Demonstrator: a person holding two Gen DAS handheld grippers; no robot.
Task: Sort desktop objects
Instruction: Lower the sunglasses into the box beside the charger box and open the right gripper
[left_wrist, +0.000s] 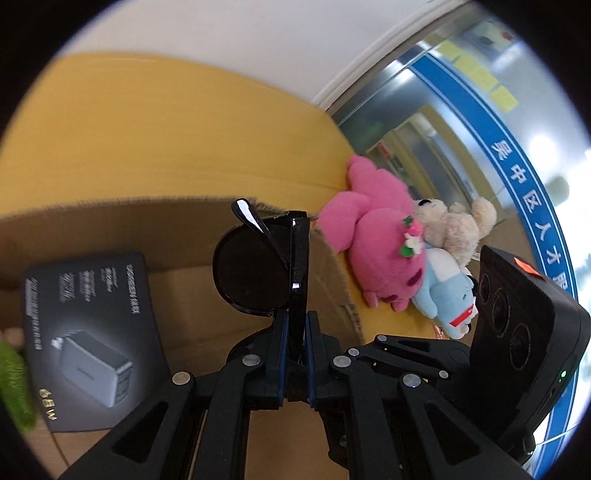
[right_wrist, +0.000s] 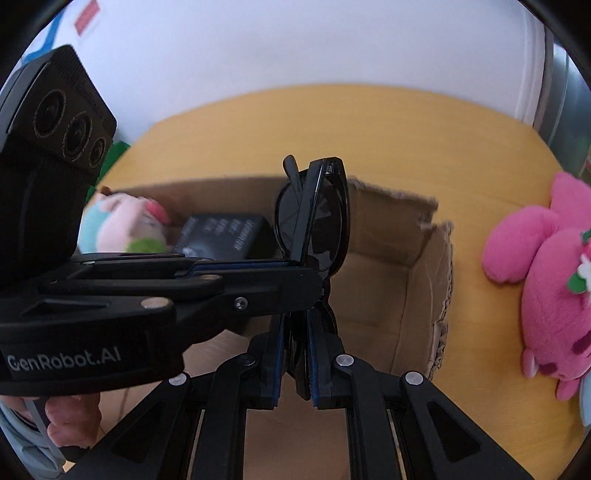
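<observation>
A: Where are the sunglasses?

B: Folded, standing on end above the open cardboard box on the yellow table. Both sets of fingers are clamped shut on them: the right gripper from below, the left gripper from the side, at the middle.

A: And the box from there?

B: Straight beneath, I'd judge. A charger box already lies inside; the pink plush toy sits outside, to the right.

Both tools clamped, angled downward
</observation>
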